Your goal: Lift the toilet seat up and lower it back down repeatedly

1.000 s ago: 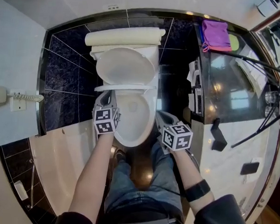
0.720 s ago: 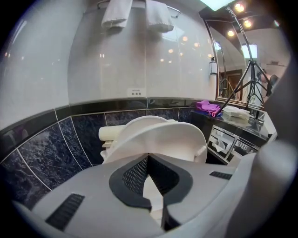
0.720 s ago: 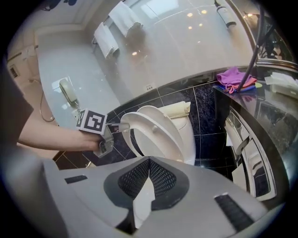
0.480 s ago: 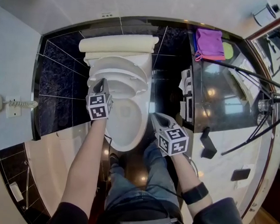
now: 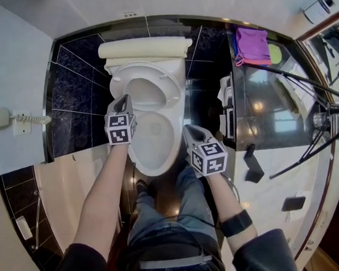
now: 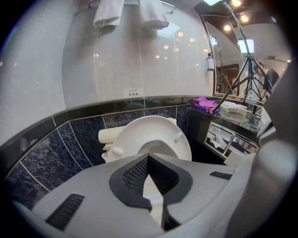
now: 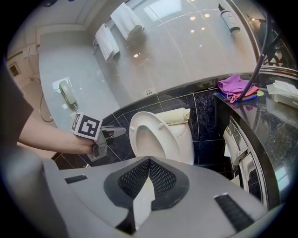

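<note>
White glossy oval toilet seat (image 6: 149, 129) stands raised above the smooth bowl (image 5: 173, 147). Left gripper (image 6: 148, 156) and right gripper (image 7: 149, 159) have mesh-padded jaws pinched together, holding nothing.

The white oval toilet seat (image 5: 120, 82) stands raised in the upper middle of the head view, leaning back toward the dark tiled wall. Its underside faces forward, showing small bumpers on the ring, and the bowl (image 5: 151, 151) below lies uncovered.

Upright toilet seat (image 5: 174, 90) beside left gripper (image 5: 124, 100); right gripper (image 5: 188, 129) apart.
</note>
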`<action>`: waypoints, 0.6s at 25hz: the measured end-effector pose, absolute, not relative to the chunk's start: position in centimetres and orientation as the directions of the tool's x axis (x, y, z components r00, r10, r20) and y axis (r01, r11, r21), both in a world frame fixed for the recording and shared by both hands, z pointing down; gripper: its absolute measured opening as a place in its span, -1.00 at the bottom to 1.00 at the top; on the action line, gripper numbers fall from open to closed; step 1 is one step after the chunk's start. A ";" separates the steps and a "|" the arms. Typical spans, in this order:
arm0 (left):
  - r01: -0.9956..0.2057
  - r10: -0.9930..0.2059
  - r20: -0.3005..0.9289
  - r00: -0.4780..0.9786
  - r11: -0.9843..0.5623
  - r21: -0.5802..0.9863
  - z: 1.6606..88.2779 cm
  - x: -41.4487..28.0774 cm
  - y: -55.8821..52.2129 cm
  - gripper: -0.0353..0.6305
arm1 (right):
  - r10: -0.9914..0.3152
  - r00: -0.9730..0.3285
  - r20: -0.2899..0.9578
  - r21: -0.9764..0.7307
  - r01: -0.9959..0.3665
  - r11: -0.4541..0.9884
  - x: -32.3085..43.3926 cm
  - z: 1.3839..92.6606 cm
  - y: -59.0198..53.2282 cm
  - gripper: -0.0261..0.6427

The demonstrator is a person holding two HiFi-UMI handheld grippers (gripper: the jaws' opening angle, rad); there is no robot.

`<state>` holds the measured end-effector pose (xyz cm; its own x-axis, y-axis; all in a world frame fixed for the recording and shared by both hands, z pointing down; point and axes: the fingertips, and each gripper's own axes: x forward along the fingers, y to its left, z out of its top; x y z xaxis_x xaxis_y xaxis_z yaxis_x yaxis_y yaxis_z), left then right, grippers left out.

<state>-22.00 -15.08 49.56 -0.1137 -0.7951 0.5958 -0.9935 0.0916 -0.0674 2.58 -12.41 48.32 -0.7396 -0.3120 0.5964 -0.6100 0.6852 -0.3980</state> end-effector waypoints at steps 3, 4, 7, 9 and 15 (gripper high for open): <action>-0.996 -0.801 0.591 -0.091 0.074 -0.052 47.5 -20.9 -12.7 -0.90 | -0.324 -0.734 0.597 -0.370 -0.610 0.700 2.2 46.9 -11.8 -0.88; -0.997 -0.805 0.587 -0.081 0.067 -0.046 46.6 -20.6 -11.9 -0.90 | -0.332 -0.732 0.595 -0.358 -0.611 0.706 2.2 46.3 -11.7 -0.88; -0.999 -0.815 0.578 -0.044 0.031 -0.032 44.0 -19.6 -9.0 -0.90 | -0.353 -0.731 0.583 -0.329 -0.611 0.720 1.8 44.2 -10.8 -0.88; -1.000 -0.818 0.575 -0.021 0.008 -0.024 42.3 -19.1 -6.6 -0.90 | -0.365 -0.731 0.577 -0.309 -0.609 0.730 1.8 42.7 -9.7 -0.88; -0.999 -0.844 0.536 0.035 -0.037 0.008 36.9 -18.5 -0.8 -0.90 | -0.415 -0.705 0.576 -0.231 -0.627 0.744 3.4 38.8 -7.1 -0.88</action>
<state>-18.49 -0.80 36.88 0.0352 -0.8435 0.5359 -0.9993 -0.0366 0.0081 3.37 -7.05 38.76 -0.7048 -0.4146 0.5756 -0.6266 0.7442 -0.2313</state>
